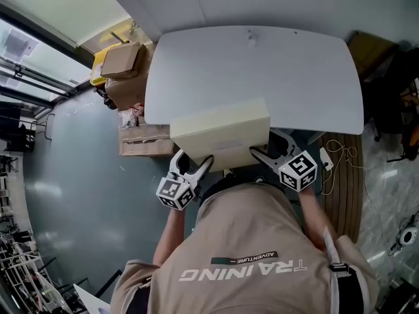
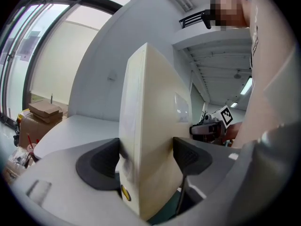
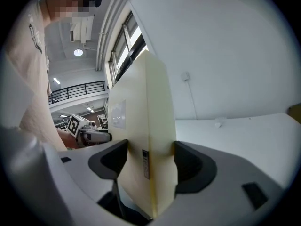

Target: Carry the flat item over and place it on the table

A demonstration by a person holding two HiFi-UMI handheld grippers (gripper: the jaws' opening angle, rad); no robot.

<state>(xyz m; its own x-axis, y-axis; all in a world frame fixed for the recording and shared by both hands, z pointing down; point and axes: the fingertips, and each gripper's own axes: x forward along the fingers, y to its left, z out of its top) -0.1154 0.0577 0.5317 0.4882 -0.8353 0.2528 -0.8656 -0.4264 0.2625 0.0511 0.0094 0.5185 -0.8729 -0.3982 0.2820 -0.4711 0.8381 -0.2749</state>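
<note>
A flat cream-coloured box (image 1: 221,135) is held level over the near edge of the white table (image 1: 255,70). My left gripper (image 1: 194,165) is shut on the box's near left corner, and my right gripper (image 1: 262,154) is shut on its near right corner. In the left gripper view the box (image 2: 149,126) stands edge-on between the two dark pads (image 2: 187,155), with the left gripper (image 2: 146,158) clamped on it. The right gripper view shows the box (image 3: 145,135) pinched the same way by the right gripper (image 3: 150,163), a small label on its edge.
Cardboard boxes (image 1: 126,77) and a yellow item are stacked on the floor left of the table. A white cable and plug (image 1: 327,159) lie on the floor at the right, beside dark equipment (image 1: 396,97). The person's torso fills the bottom of the head view.
</note>
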